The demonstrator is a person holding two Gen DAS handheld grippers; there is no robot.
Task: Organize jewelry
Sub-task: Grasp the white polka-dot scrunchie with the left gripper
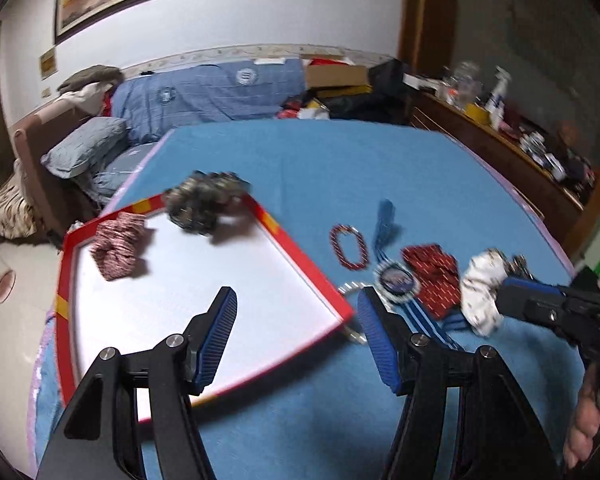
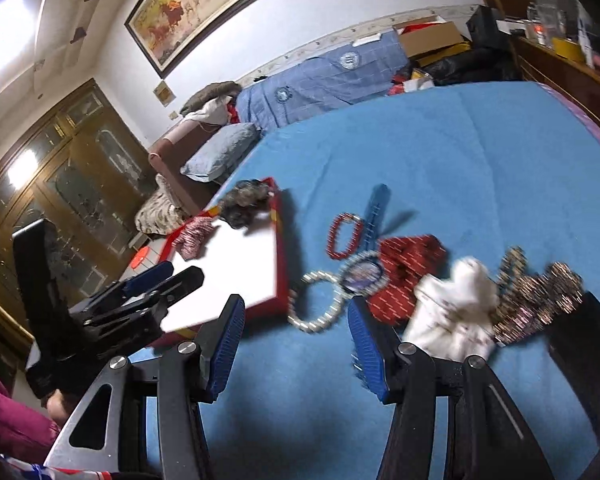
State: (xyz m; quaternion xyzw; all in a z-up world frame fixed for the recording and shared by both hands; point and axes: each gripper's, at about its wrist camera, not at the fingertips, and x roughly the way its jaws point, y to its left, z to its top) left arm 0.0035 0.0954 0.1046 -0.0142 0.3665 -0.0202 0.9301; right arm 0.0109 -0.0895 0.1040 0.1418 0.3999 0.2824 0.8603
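From the left wrist view, the left gripper hangs with fingers wide apart and empty above the near right corner of a red-rimmed tray with a white floor, lying on a blue surface. Two scrunchies already lie in the tray: a red-and-white scrunchie and a dark mottled scrunchie by the far rim. Right of the tray wait a red bead bracelet, a round medal, a red patterned cloth and a white scrunchie, where the right gripper reaches; its fingers blur together, so their state is unclear here. From the right wrist view, the right gripper shows fingers apart, holding nothing, near a pearl bracelet. The likely step is picking a loose piece; closing on one piece alone, low to the cloth, should avoid dragging its neighbours. Motion blur smears the sparkly dark item at the right; what it is cannot be told.
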